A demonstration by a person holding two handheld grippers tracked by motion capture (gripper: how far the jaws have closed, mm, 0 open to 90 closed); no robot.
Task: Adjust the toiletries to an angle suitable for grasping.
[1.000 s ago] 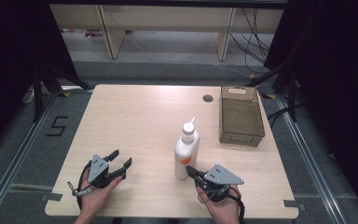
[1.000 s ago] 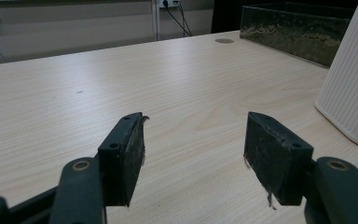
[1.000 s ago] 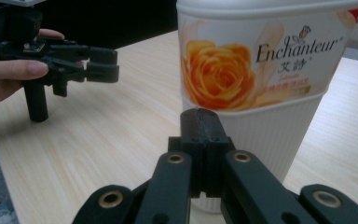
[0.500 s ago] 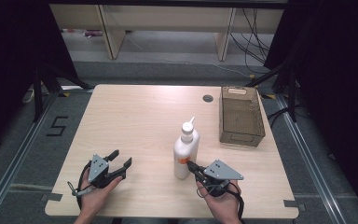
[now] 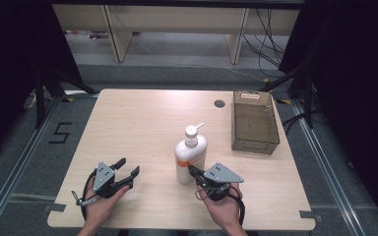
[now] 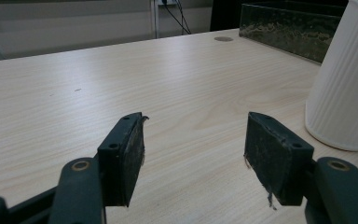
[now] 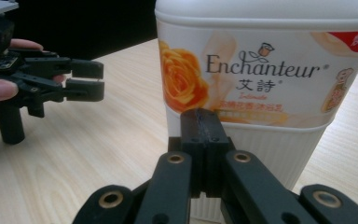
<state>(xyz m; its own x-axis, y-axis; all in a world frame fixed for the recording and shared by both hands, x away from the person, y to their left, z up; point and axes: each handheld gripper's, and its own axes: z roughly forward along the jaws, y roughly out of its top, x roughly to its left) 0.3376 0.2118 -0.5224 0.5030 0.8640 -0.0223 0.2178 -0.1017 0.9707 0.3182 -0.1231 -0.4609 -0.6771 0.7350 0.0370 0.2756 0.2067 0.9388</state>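
At the near left of the table [image 5: 142,118], the left gripper [image 5: 127,170] is resting in the person's left hand [image 5: 98,204] with its jaws standing wide apart and nothing between them; in the left gripper view those two black pads are framing only bare wood, and the ribbed white foot of the lotion bottle [image 5: 191,158] is showing off to their right side, a little farther along the table. Moving rightward, the bottle is standing upright near the middle of the near half of the table, its long axis vertical, its pump head [image 5: 192,130] on top with the spout pointing to the far right. Just to the right of the bottle's base and slightly nearer the person, the right gripper [image 5: 192,170] is lying in the right hand [image 5: 222,209] with its jaws clenched together on nothing, their joined tip pointing left and away at the bottle's lower body; in the right gripper view the closed tip is sitting directly in front of the label, very close, though I cannot tell whether it is actually touching. Judged from this, the right gripper is clearly the nearer of the two, and any grasp would seem to call for its jaws to be opening first, since the bottle's body looks broader than the shut tip. Farther right and toward the far edge, the wire basket [image 5: 254,123] is standing empty, well apart from the bottle.
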